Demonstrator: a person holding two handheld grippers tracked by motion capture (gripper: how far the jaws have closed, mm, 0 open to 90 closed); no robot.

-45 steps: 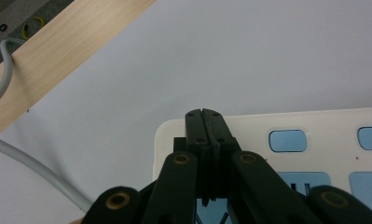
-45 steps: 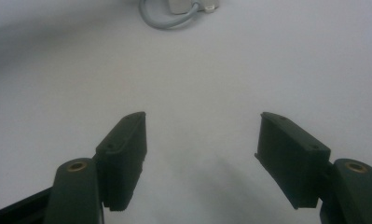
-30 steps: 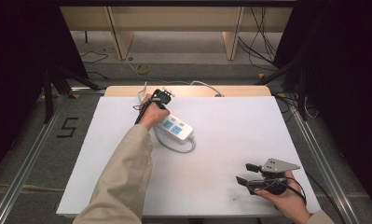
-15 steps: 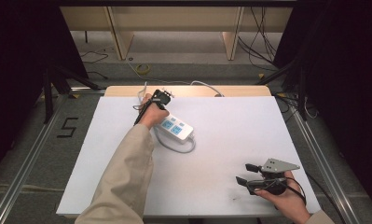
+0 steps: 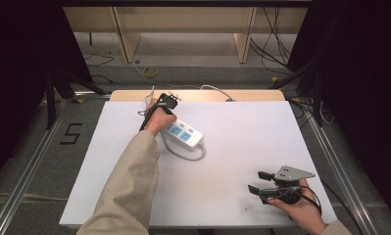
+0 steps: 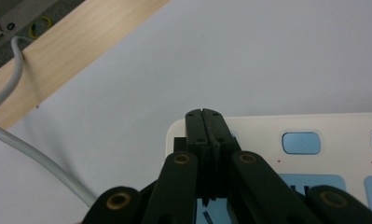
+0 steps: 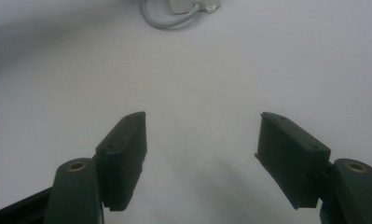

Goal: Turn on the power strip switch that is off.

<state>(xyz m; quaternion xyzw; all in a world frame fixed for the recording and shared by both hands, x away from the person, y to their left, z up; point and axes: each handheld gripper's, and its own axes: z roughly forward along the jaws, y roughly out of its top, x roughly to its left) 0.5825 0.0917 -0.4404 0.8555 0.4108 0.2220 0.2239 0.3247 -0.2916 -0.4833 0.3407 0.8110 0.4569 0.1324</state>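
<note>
We hold the left gripper (image 6: pixel 205 114) with its jaws pressed together, tips resting over the end of the power strip (image 5: pixel 184 134), which lies near the far left part of the white surface (image 5: pixel 242 147). In the left gripper view the closed tips sit at the strip's corner, next to a row of blue switches (image 6: pixel 301 142); nothing is clamped between the jaws. The strip's grey cable (image 5: pixel 185 152) loops on the surface just beside the strip, and a further run of cable (image 6: pixel 16 135) trails off toward the wooden edge (image 6: pixel 81 42). The right gripper (image 5: pixel 260 181) rests well apart at the near right corner, jaws spread wide and empty. We judge the work in hand to be pressing a switch with the closed tips. Risks from here: the tips stand at the very end of the strip, so a downward push may tip or slide the light housing instead of actuating the switch; the tips may slip off the rounded corner; the loose cable may drag the strip. The right gripper is too distant to brace it.
</note>
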